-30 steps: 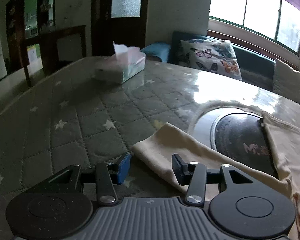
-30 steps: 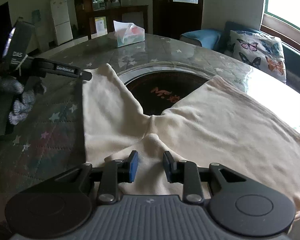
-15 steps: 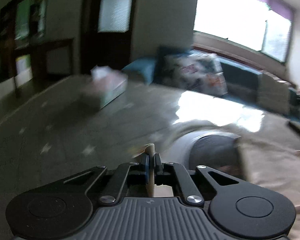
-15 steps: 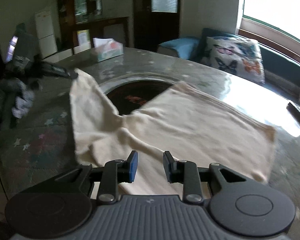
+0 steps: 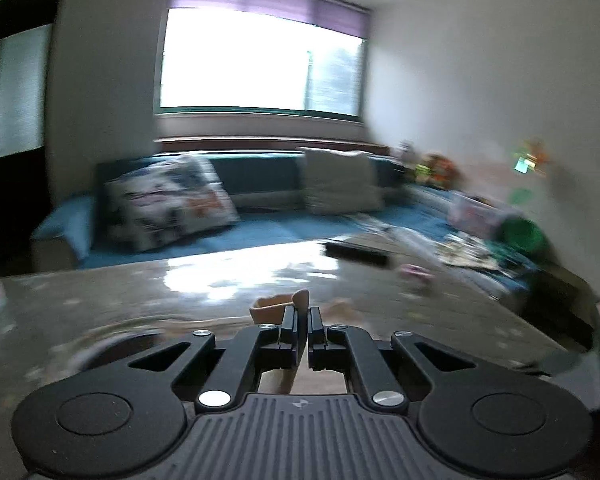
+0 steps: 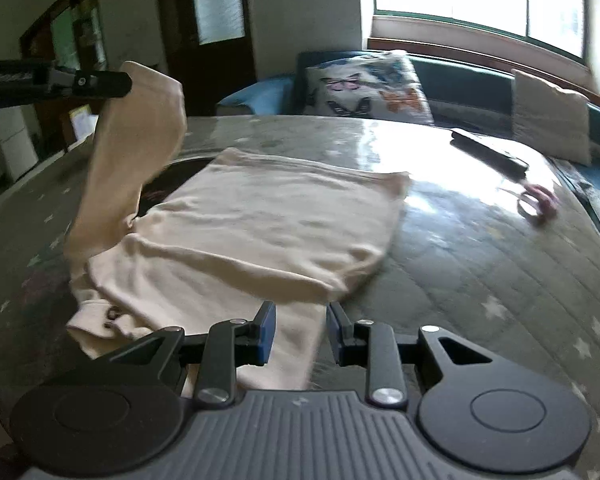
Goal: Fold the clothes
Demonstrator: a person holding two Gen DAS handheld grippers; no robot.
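A cream garment (image 6: 260, 224) lies spread on the round table (image 6: 480, 264) in the right wrist view. One end of it (image 6: 140, 128) is lifted high at the left, pinched by my left gripper (image 6: 120, 80). In the blurred left wrist view that gripper (image 5: 303, 320) is shut on a fold of the cream cloth (image 5: 280, 306), which sticks out past its fingertips. My right gripper (image 6: 300, 330) stands open low over the near part of the garment, with a strip of cloth lying between its fingers.
A dark remote (image 6: 488, 150) and pink scissors (image 6: 538, 200) lie on the table's far right. A blue sofa (image 5: 260, 232) with a butterfly cushion (image 6: 364, 88) and a beige cushion (image 6: 552, 124) runs behind the table under the window.
My left gripper shut on the garment's end, lifted it and swung right. My right gripper shifted right along the near edge and stayed open.
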